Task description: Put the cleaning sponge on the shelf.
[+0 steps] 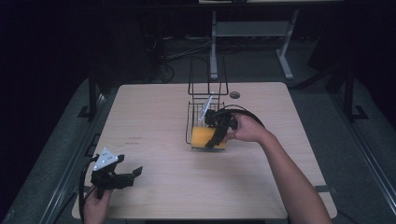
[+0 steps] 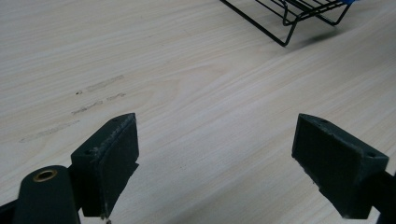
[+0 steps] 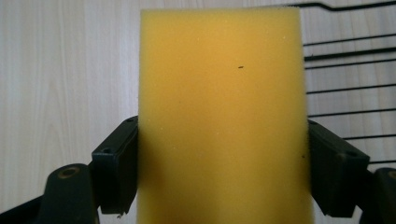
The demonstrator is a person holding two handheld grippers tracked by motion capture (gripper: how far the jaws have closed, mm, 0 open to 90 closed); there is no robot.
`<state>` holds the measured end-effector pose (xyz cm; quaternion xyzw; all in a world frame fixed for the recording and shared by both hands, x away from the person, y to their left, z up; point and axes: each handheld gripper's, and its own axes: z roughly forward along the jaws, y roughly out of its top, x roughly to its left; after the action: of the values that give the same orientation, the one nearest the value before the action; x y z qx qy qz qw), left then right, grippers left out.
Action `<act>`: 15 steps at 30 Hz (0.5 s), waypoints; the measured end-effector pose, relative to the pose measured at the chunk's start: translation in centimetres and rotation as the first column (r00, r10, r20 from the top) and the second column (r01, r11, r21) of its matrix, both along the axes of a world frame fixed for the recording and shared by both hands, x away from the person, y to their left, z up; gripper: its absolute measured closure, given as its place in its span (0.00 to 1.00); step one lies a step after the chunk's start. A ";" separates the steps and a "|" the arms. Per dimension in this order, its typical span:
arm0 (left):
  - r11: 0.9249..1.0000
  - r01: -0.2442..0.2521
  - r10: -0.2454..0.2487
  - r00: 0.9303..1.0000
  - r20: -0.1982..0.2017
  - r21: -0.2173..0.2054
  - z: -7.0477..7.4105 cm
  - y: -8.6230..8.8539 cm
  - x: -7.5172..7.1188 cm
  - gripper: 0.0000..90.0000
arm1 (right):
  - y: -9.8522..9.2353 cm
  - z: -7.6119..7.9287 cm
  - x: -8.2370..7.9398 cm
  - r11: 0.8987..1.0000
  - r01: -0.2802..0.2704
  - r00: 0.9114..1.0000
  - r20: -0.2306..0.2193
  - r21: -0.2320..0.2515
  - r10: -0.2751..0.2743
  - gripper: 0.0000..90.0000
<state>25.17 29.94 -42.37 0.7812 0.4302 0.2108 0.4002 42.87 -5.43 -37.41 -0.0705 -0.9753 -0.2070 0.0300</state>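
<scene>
A yellow sponge [image 1: 203, 137] sits at the front end of a black wire rack [image 1: 207, 93] in the middle of the table. My right gripper [image 1: 215, 138] is shut on the sponge, coming at it from the right. In the right gripper view the sponge [image 3: 223, 93] stands between the two jaws, with a pad pressed on each side and the rack's wires [image 3: 348, 70] behind it on the right. My left gripper [image 1: 131, 167] is open above the table's front left corner. In its own view the left gripper [image 2: 215, 140] has bare wood between its jaws and holds nothing.
The light wooden table [image 1: 154, 121] has free room left of and in front of the rack. A pale flat item [image 1: 206, 108] stands inside the rack. The rack's corner [image 2: 289, 21] shows far ahead of the left gripper. A round cable hole [image 1: 235, 94] is behind the rack.
</scene>
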 end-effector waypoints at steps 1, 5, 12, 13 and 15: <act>1.000 0.000 0.000 1.000 0.001 -0.001 0.0 0.0 0.0 0.16 | 0.0 -0.1 0.1 1.000 0.001 1.000 0.002 -0.003 -0.001 0.25; 1.000 0.000 0.000 1.000 -0.001 -0.003 0.0 0.0 0.0 0.16 | -0.4 -0.4 0.5 1.000 0.016 1.000 -0.007 -0.021 -0.016 0.25; 1.000 0.003 -0.003 1.000 -0.001 0.003 0.0 -0.2 0.0 0.16 | -1.0 -0.2 0.9 0.999 0.036 0.999 -0.019 -0.012 -0.037 0.25; 1.000 0.002 -0.002 1.000 -0.001 0.002 0.0 -0.2 0.0 0.16 | -1.0 -0.2 0.9 0.999 0.036 0.999 -0.019 -0.012 -0.037 0.25; 1.000 0.002 -0.002 1.000 0.000 0.000 0.0 -0.2 0.0 0.16 | -1.1 -0.2 1.0 0.999 0.039 0.999 -0.020 -0.009 -0.039 0.25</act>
<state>25.21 29.78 -42.40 0.7817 0.4294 0.2102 0.4005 43.87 -6.57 -37.60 -0.0918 -0.9743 -0.2025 0.0352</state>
